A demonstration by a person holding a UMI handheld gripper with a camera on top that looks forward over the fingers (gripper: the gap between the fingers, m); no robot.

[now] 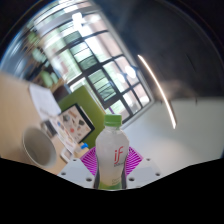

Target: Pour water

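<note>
Both pads [135, 162] of the gripper [113, 170] pinch a white-capped bottle [112, 150], upright between them; its base is cut off. Left of it, farther off, lie a white bowl [37, 147] and a green-edged box [78, 100], hard to make out.

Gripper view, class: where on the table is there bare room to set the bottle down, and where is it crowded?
Bare tabletop lies beside the bottle, which the gripper holds. The other side is crowded: white cup, patterned box, green box.
</note>
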